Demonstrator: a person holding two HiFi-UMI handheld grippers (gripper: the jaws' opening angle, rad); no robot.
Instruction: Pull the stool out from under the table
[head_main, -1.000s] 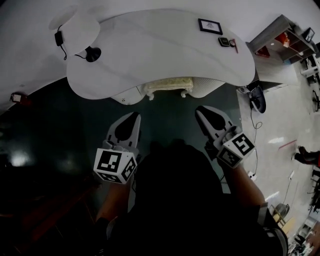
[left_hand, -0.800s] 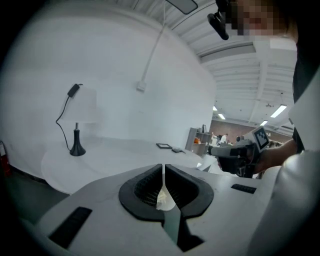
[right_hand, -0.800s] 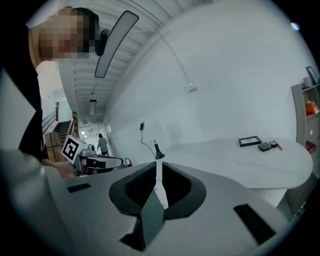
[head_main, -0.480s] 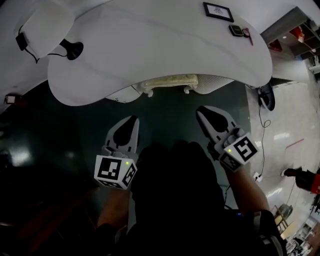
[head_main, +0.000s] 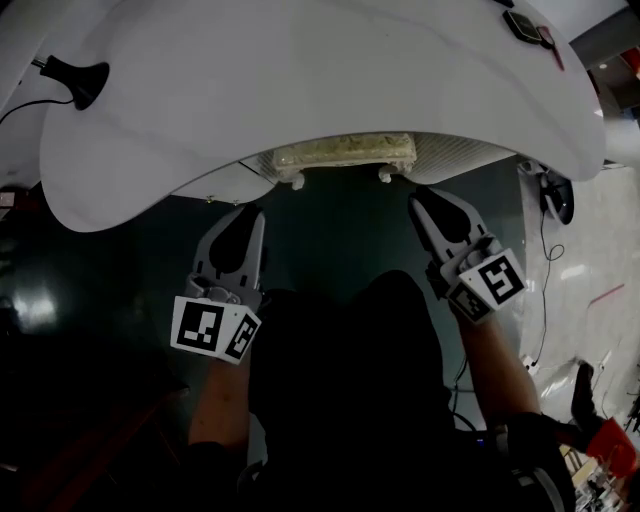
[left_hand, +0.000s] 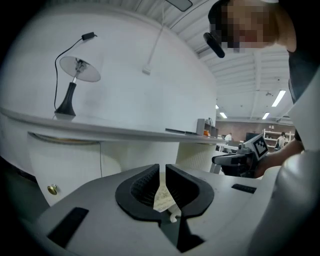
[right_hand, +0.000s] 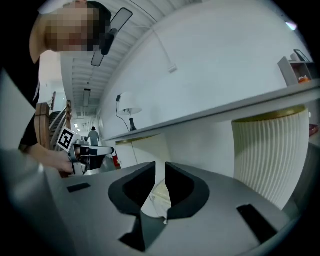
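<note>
The stool (head_main: 345, 151) stands tucked under the white table (head_main: 300, 80); only its cream cushion edge and two white legs show. My left gripper (head_main: 250, 212) is shut with nothing in it, just short of the table edge, left of the stool. My right gripper (head_main: 422, 197) is shut and empty too, close to the stool's right corner. In the left gripper view the jaws (left_hand: 162, 172) point at the stool (left_hand: 163, 198), a sliver of it showing past them. The right gripper view shows its jaws (right_hand: 160, 172) closed before the stool (right_hand: 158, 194).
A black-based lamp (head_main: 75, 78) stands on the table's left end, and small items (head_main: 525, 25) lie at its far right. A ribbed white pedestal (right_hand: 265, 150) holds the tabletop to the stool's right. A dark object with a cable (head_main: 555, 195) lies on the floor at right.
Both grippers have moved forward toward the table, from well back on the dark floor to just short of the stool. The table now fills more of the head view.
</note>
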